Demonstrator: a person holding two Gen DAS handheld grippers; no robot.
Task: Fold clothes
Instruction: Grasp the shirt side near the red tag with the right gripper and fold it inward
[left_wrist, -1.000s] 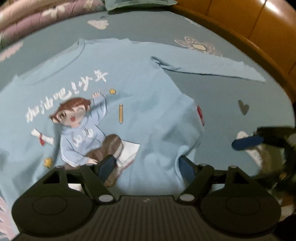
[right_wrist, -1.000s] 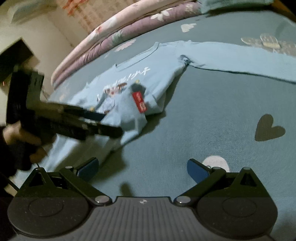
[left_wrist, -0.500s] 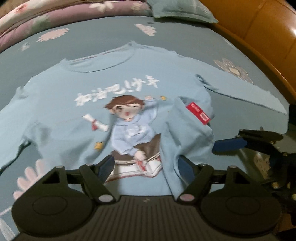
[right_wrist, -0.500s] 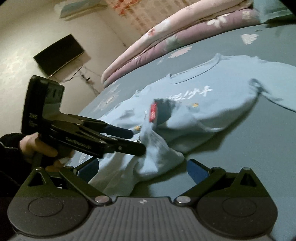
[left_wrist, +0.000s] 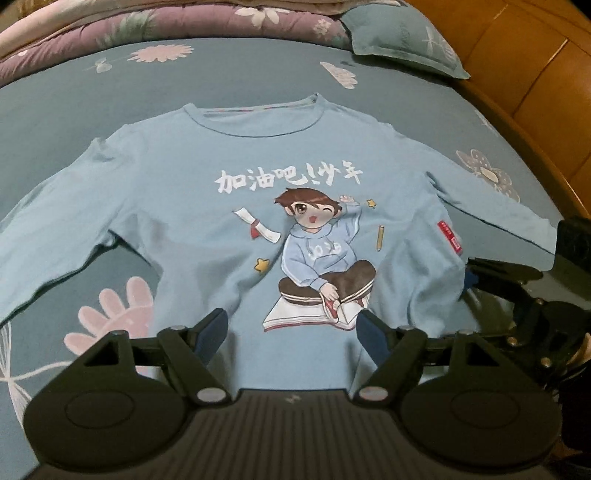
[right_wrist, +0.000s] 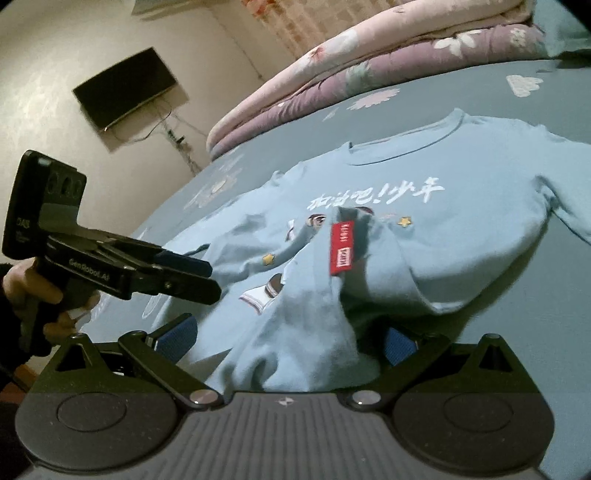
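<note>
A light blue long-sleeved shirt (left_wrist: 207, 221) with a cartoon boy print lies face up on the bed, sleeves spread out. My left gripper (left_wrist: 291, 334) hovers open over the bottom hem with nothing held; in the right wrist view the left gripper (right_wrist: 212, 280) is seen side on. The shirt's right side, marked by a red tag (right_wrist: 341, 247), is rucked up. That bunched cloth (right_wrist: 306, 332) lies between the wide jaws of my right gripper (right_wrist: 286, 339), and the pads do not press it. The right gripper (left_wrist: 476, 278) shows at the shirt's right edge.
The bed sheet (left_wrist: 110, 96) is blue with flower prints. Folded purple and pink quilts (left_wrist: 147, 26) and a pillow (left_wrist: 399, 37) lie at the far side. A wooden headboard (left_wrist: 524, 74) runs along the right. A hand (right_wrist: 29, 291) holds the left gripper; a dark screen (right_wrist: 125, 88) hangs on the wall.
The left wrist view has swung and rolled until the whole shirt sits centred. The right gripper has closed in on the tagged side, and the cloth now sits between its fingers.
</note>
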